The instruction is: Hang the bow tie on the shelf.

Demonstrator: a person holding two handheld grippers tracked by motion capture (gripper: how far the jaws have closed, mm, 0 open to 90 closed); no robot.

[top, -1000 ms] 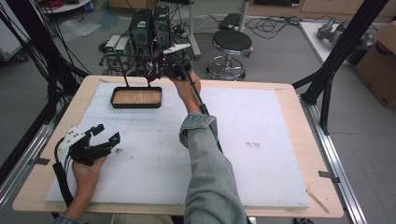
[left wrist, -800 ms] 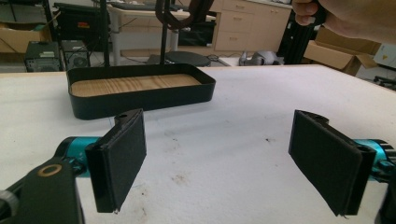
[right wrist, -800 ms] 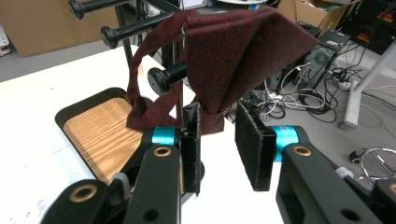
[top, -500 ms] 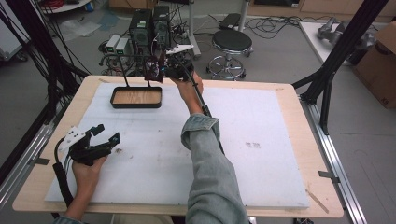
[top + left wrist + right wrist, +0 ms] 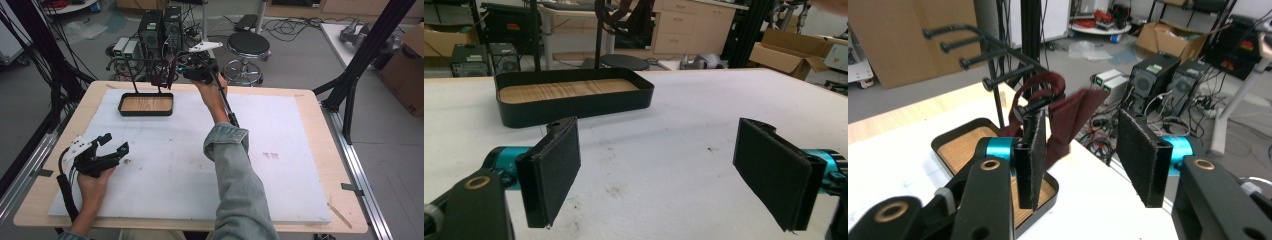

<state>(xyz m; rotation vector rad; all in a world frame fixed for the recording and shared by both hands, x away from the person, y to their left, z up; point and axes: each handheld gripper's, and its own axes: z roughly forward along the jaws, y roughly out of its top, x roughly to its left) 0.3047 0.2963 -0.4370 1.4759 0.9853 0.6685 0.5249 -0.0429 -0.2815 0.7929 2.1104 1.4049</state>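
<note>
Dark red cloth strap (image 5: 1068, 117) hangs looped on a peg of the black rack (image 5: 998, 80) that rises behind the black wood-floored tray (image 5: 146, 104) at the far edge of the worktop (image 5: 300, 150); one tail of it drapes down toward the tray side. Right claw (image 5: 1088, 150) is held up at rack height with its jaws spread, nothing between the pads; the strap sits just beyond the left pad, close to it, whether touching I cannot tell. In the high view the right claw (image 5: 192, 70) is out past the far edge of the white mat, forearm stretched long across the worktop, denim sleeve pushed back, wrist lifted so the jaws point at the pegs. Left claw (image 5: 664, 170) rests low at the near left of the worktop, jaws wide apart and holding nothing, aimed at the tray; the left hand (image 5: 92, 170) lies flat behind it. Risks, as I judge them: the loop looks only lightly seated on the peg, so a brush from the open pad could slide it off the tip and drop it behind the rack, off the worktop. A nip on the loose tail alone would likely tug the loop tight on the peg rather than free it. The arm is near full reach, which leaves little margin for fine correction, and a jaw could knock the neighbouring pegs.
</note>
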